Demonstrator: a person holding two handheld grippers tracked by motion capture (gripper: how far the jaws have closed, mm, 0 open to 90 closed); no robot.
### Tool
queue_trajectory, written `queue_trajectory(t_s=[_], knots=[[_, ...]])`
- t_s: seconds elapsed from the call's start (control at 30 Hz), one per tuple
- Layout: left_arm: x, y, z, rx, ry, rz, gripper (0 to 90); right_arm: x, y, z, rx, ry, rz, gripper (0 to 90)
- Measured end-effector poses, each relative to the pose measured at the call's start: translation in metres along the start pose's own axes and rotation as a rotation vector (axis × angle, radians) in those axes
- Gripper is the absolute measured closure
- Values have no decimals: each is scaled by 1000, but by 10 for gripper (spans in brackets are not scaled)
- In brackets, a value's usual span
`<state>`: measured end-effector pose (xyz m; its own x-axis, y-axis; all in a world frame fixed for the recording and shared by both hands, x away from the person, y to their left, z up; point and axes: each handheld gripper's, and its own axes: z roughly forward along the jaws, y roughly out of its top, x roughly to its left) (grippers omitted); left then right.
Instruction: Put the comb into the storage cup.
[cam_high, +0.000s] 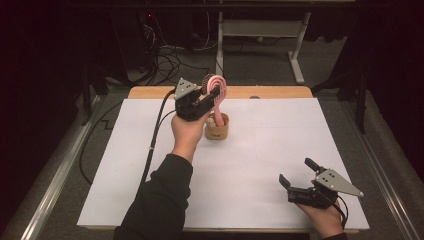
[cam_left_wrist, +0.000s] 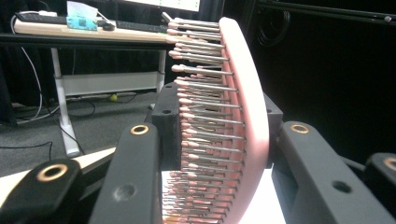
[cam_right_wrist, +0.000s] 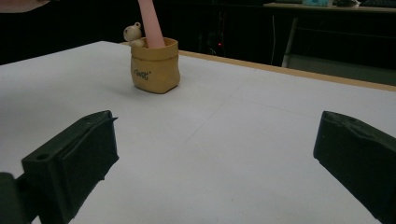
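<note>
Placing a pink hairbrush (cam_high: 218, 86) in a small tan cup (cam_high: 217, 131) near the far middle of the white table (cam_high: 260, 150). The handle already stands inside the cup, beside a little bear figure (cam_right_wrist: 132, 32); release appears to be what remains. The left gripper (cam_high: 216, 93) is clamped on the brush head, one jaw against the bristles, one against the back. The right gripper (cam_high: 296, 174) rests near the table's front corner, jaws wide apart, holding nothing.

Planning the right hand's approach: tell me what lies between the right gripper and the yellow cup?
Nothing: bare white table from the right gripper to the yellow cup, in the right gripper view.
</note>
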<state>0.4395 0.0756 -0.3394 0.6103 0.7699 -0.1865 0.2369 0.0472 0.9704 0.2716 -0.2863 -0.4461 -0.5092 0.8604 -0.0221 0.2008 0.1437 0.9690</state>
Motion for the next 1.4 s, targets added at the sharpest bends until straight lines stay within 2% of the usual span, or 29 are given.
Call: queue_trajectory(t_s=[0.63, 1.0, 1.4], knots=[[0, -14, 7, 21, -10, -10, 631, 2, -1, 1, 5, 5, 2, 1], [3, -16, 10, 31, -6, -25, 630, 2, -2, 2, 11, 5, 4, 1], [1, -20, 13, 38, -13, -21, 628, 2, -2, 3, 13, 5, 2, 1]])
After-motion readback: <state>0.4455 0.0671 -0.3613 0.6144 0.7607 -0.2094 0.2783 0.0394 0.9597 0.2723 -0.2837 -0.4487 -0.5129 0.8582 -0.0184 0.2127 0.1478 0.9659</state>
